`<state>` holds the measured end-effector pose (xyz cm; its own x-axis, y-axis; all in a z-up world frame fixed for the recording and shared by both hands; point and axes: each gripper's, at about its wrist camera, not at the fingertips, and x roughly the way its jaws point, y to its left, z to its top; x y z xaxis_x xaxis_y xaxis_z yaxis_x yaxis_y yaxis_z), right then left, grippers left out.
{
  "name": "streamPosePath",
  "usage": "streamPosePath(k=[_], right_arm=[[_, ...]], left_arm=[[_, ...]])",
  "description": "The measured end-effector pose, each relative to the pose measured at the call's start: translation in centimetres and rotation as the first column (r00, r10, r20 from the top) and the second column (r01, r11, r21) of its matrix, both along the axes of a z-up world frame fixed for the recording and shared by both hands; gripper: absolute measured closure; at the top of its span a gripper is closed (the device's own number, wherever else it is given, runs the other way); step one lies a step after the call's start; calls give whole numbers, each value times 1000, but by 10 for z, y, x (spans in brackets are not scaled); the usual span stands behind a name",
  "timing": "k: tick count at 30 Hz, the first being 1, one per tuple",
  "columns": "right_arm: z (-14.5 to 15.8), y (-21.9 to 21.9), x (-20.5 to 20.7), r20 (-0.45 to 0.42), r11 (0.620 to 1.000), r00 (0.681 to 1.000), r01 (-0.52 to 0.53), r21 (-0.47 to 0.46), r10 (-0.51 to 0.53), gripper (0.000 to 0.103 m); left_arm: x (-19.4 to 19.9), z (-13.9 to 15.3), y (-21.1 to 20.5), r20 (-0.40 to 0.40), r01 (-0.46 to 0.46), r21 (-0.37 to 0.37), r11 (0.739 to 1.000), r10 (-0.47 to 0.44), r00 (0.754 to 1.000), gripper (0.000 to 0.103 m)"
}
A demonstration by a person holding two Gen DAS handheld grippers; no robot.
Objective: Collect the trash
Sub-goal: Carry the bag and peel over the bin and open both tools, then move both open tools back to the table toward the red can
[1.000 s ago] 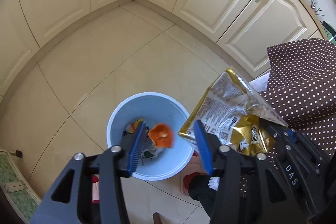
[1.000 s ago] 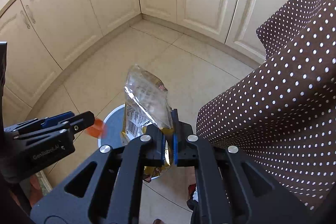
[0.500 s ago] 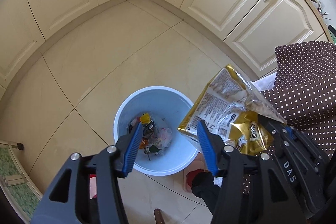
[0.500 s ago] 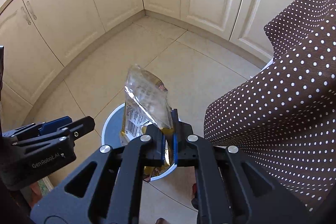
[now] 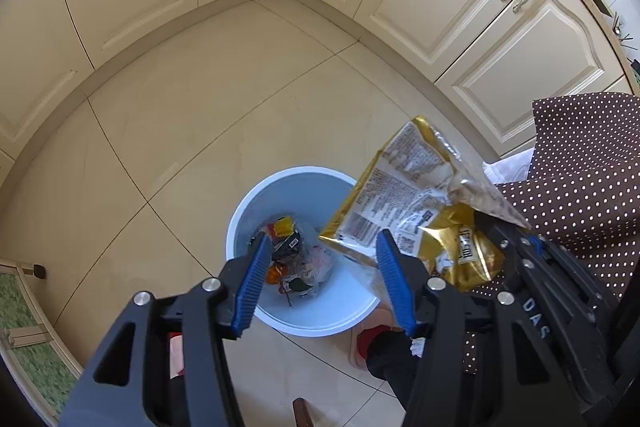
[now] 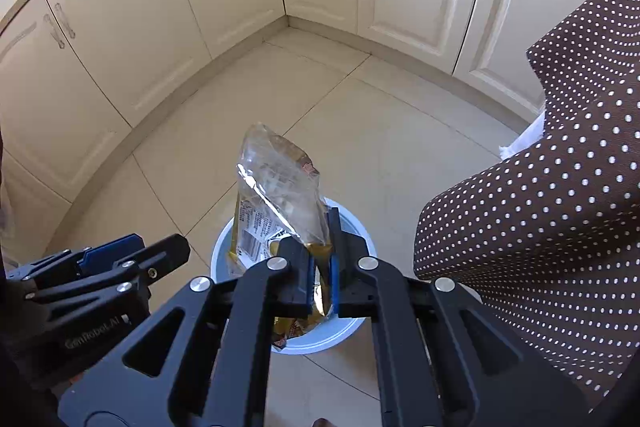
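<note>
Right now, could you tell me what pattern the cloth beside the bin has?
White polka dots on dark brown cloth, clearest in the right wrist view.

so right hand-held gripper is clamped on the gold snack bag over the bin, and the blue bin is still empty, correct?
Not quite. The right hand-held gripper is shut on the gold snack bag over the blue bin, but the bin is not empty: the left wrist view shows wrappers and other trash already lying at its bottom.

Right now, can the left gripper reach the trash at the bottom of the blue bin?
Probably yes: the left gripper is open and empty above the blue bin, and the gold snack bag hangs off to one side.
</note>
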<state>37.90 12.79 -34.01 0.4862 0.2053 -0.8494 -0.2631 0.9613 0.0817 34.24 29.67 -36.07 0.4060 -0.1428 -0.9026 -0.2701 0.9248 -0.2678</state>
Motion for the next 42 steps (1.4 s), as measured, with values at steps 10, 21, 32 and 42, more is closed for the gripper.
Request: streamPosePath(k=[10,21,32,42], right_arm=[[-3,-2,0,-3,1000,1000,0,-1,0,74],[6,3,-7,12,1000,1000,-2,-3,2,56],[98,-28,-46,162,1000,987,-4,21,0,57],[251,-132,-132,434,994,895,77,81,-105,54]], left_arm=[[-2,-1,4,3,-12,-3,1000,12,1000,49],[-5,2,6,4,-13,1,1000,13,1000,49],[-33,86,-26,151,20,73,997,-31,988,49],[-77,233,-137,400,172,155,973,-221,889,39]])
